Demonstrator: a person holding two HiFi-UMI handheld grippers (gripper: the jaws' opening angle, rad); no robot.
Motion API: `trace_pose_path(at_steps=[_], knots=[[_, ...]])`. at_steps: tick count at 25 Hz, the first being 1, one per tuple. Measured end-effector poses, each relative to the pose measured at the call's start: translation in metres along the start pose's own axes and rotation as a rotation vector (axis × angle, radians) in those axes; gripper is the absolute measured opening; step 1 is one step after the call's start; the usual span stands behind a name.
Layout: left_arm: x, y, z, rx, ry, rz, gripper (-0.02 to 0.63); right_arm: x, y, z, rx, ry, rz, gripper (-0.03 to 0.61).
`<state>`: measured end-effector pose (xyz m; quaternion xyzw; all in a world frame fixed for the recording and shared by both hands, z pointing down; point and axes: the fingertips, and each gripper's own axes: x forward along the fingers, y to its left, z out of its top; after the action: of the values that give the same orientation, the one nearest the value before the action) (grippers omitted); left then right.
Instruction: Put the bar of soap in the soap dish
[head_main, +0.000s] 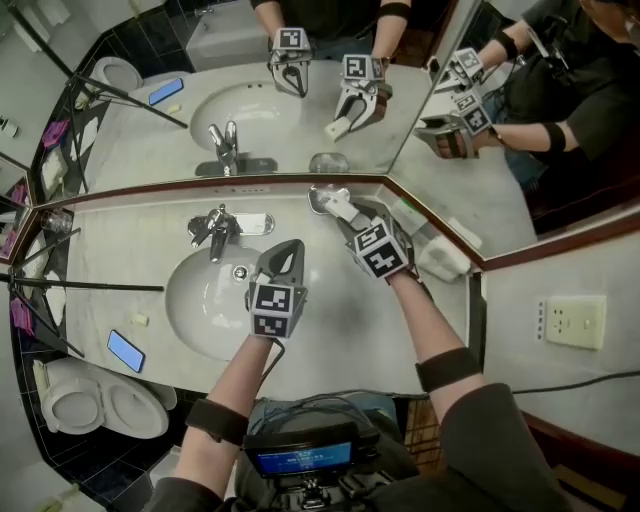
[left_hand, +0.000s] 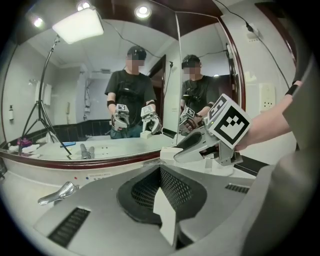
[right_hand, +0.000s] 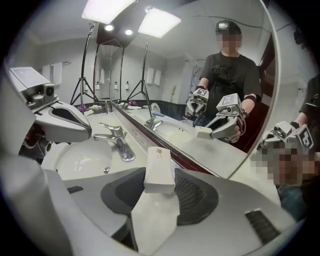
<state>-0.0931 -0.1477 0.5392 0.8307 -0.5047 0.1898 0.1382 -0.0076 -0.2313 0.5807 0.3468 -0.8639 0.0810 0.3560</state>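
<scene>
A pale stone counter (head_main: 400, 330) runs the length of the wall, and an angled mirror (head_main: 140, 120) rises from its back edge and doubles everything on it. An oval sink (head_main: 195, 300) is set into the counter on the left. Past the counter's near corner stands a white toilet (head_main: 100, 400) with its lid down.

The person leans over the counter with a claw in each hand. The left gripper (head_main: 288, 250) hangs over the sink's right rim, its jaws pressed together with nothing between them. The right gripper (head_main: 345, 212) reaches to the foot of the mirror, tilted downward, and is clamped on the bar of soap (right_hand: 159, 169), a white rectangular block that stands out past the jaw tips.

A chrome faucet (head_main: 215, 232) sits behind the sink. A phone (head_main: 125, 350) with a lit blue screen lies flat near the counter's left end.

The soap dish (head_main: 318, 197), small and glassy, sits tight against the mirror. From above, the held soap lies right at the dish and partly across it. I cannot tell whether the two touch.
</scene>
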Motion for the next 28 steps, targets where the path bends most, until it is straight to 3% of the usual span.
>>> trace_pose_path(at_steps=[5, 10, 21, 28], knots=[[-0.025, -0.02, 0.005, 0.023, -0.026, -0.022, 0.002, -0.056, 0.02, -0.01, 0.079, -0.055, -0.042, 0.199], [-0.042, -0.042, -0.003, 0.037, -0.02, -0.049, 0.002, -0.089, 0.044, -0.044, 0.094, -0.028, -0.072, 0.193], [-0.042, -0.123, -0.041, 0.096, 0.053, -0.223, 0.002, -0.131, 0.061, -0.174, 0.254, 0.148, -0.189, 0.192], [-0.031, -0.159, -0.062, 0.13, 0.105, -0.295, 0.002, -0.13, 0.059, -0.249, 0.308, 0.257, -0.221, 0.192]])
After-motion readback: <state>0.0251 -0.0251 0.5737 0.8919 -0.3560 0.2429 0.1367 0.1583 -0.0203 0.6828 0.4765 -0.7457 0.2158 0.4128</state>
